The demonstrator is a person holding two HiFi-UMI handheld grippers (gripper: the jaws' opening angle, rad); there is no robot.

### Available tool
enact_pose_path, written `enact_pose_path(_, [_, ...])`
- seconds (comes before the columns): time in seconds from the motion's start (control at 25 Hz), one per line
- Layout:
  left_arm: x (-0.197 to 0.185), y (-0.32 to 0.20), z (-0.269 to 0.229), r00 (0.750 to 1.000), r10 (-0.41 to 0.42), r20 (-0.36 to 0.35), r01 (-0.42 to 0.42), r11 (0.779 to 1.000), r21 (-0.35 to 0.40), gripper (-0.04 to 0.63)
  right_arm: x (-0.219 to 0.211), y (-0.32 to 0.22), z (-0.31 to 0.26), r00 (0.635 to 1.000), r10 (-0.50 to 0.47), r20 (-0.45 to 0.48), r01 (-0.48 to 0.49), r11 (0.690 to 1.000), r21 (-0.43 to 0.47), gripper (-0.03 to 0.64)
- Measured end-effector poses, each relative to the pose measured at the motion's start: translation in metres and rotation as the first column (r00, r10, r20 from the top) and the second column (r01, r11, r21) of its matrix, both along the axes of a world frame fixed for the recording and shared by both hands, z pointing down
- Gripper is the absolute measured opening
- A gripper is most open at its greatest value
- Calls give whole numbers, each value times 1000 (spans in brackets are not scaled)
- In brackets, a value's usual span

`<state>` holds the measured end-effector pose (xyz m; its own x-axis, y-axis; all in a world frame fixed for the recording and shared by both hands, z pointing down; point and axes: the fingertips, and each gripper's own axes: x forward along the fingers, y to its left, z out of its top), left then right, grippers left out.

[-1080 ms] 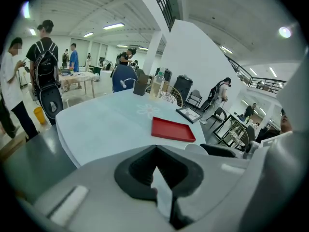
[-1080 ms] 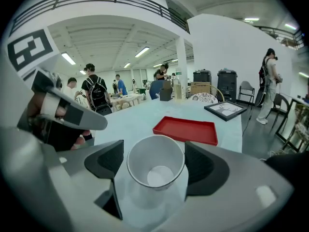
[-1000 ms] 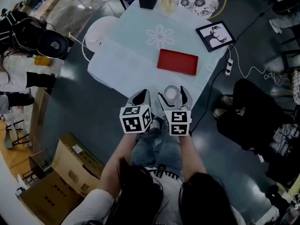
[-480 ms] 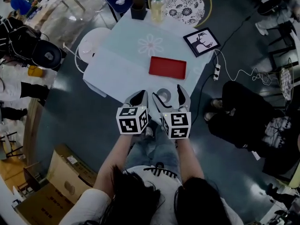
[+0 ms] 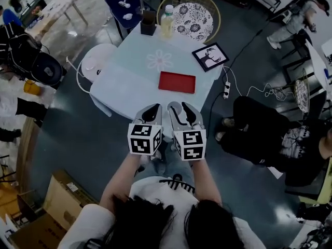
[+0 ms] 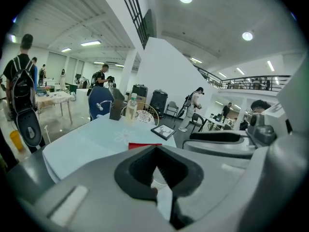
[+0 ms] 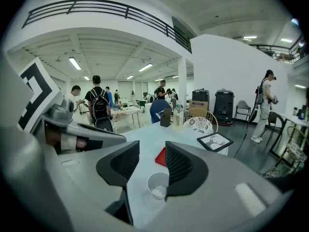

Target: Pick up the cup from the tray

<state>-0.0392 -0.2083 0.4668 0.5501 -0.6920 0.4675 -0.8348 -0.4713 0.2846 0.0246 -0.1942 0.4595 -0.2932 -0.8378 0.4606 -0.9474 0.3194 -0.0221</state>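
While the red tray [image 5: 177, 82] lies flat on the pale desk [image 5: 127, 84], the cup [image 7: 157, 185] stands upright on the desk itself, off the tray at its 6 o'clock and close to the near edge. The right gripper [image 7: 152, 154] hangs above the cup, released. Its jaws have just been closing yet stand apart, and the cup shows through the gap, untouched. The left gripper [image 6: 157, 167], at the right one's 9 o'clock, is clenched on nothing.
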Motion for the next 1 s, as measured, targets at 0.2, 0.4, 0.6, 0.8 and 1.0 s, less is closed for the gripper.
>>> enact_pose_path(0.2, [3,6,-33,996,-3,-91,7,999,44,0,-10,26,-16,1000,19,-21,-18,999,31,90])
enact_pose_path(0.4, [7,27,-40,996,53,-72,-47,996,82,0,-3,39,-30,996,93,10,-93,994,62,40])
enact_pose_path(0.6, [1,44,-36,996,58,-66,-52,995,88,0,-6,50,-32,996,85,-10,-85,994,68,26])
enact_pose_path(0.8, [-3,53,-39,997,58,-58,-51,993,105,0,-2,60,-30,990,137,28,-139,989,46,25])
enact_pose_path(1.0, [0,61,-33,996,62,-60,-57,994,96,0,9,70,-19,982,186,27,-186,982,15,25])
